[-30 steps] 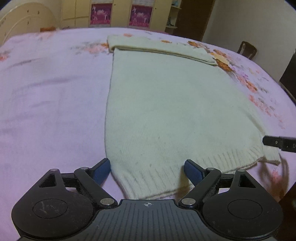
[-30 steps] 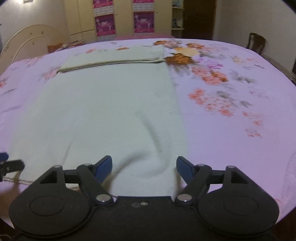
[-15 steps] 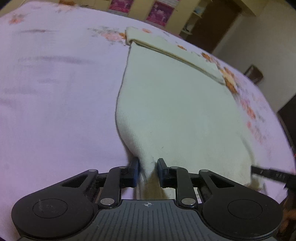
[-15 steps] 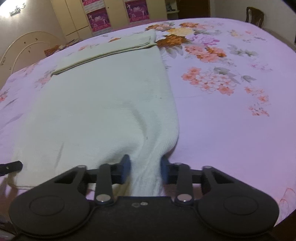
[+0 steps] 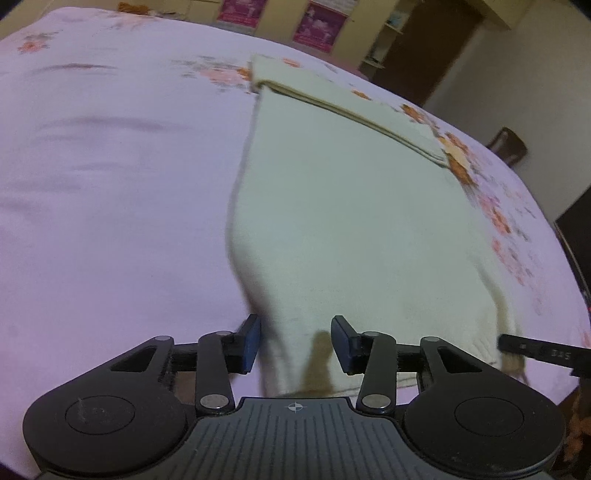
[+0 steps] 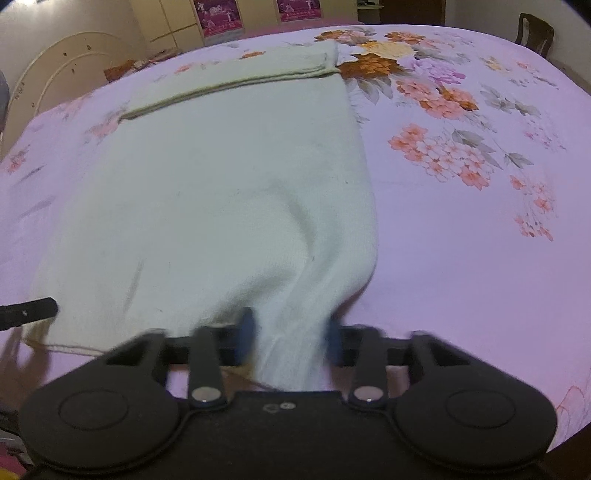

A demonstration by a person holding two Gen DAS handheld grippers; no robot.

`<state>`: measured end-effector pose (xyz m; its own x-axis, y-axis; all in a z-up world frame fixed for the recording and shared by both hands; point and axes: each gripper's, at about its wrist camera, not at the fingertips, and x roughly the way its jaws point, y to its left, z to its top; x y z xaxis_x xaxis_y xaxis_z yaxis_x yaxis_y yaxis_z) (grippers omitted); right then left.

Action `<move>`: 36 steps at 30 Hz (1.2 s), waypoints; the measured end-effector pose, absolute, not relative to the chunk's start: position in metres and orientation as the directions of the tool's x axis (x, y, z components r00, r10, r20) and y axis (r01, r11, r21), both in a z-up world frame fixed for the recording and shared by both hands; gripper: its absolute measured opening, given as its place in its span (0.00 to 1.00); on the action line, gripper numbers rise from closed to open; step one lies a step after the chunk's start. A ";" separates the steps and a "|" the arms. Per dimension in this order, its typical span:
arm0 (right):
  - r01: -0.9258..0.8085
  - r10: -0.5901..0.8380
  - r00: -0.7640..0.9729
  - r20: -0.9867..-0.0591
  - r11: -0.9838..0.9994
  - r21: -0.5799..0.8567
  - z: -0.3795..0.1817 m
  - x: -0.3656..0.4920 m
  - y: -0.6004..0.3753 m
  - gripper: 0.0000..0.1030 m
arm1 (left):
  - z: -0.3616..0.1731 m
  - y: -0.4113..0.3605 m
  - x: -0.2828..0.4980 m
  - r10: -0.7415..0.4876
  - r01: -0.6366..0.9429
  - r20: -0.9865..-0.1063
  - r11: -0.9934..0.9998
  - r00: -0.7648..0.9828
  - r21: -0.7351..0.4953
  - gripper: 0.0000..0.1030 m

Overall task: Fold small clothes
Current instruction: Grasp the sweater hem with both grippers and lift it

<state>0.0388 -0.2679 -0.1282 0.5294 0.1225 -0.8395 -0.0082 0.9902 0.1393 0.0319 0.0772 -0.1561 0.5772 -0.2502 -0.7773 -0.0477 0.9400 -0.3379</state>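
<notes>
My left gripper (image 5: 295, 341) sits low over the near left corner of the cream sweater (image 5: 351, 221), pointing along the bed toward the far wall. Its blue pads (image 5: 252, 341) stand a moderate way apart with the ribbed hem between them; the left pad is just beside the cloth's edge, the right one clear of it, so nothing is pinched there.

My right gripper (image 6: 288, 334) is at the near right corner of the same sweater (image 6: 221, 192), tilted slightly down. Its fingers are blurred, but they stand narrowly apart with a raised ridge of knit (image 6: 295, 332) running up between them; I cannot tell whether the pads press on it. The cloth bunches into a fold rising from that spot.

The sweater lies flat on the pink floral bedsheet (image 6: 480, 258), its far end doubled over into a folded band (image 6: 240, 77). Its left edge curves inward near my left gripper; its right edge runs straight, then drops toward my right gripper. A loose thread (image 6: 62, 347) trails off the hem in the right wrist view.

Each gripper's tip shows at the margin of the other's view. Open sheet lies on both sides of the sweater, wide to the left and to the right. A chair (image 6: 535, 31) stands beyond the bed's far right corner.
</notes>
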 end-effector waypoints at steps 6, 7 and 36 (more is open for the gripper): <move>0.035 0.167 0.511 -0.844 0.976 0.214 -0.132 0.038 -0.287 0.42 | -0.160 0.074 0.036 -0.262 -0.030 -0.787 0.942 0.558 -0.335 0.51; 0.033 0.168 0.508 -0.845 0.976 0.214 -0.132 0.038 -0.284 0.44 | -0.161 0.071 0.036 -0.269 -0.024 -0.783 0.940 0.561 -0.341 0.51; -0.060 0.342 0.723 -0.601 0.897 0.438 -0.058 0.121 -0.299 0.10 | -0.077 0.057 0.150 -0.351 0.135 -0.506 0.900 0.788 -0.413 0.10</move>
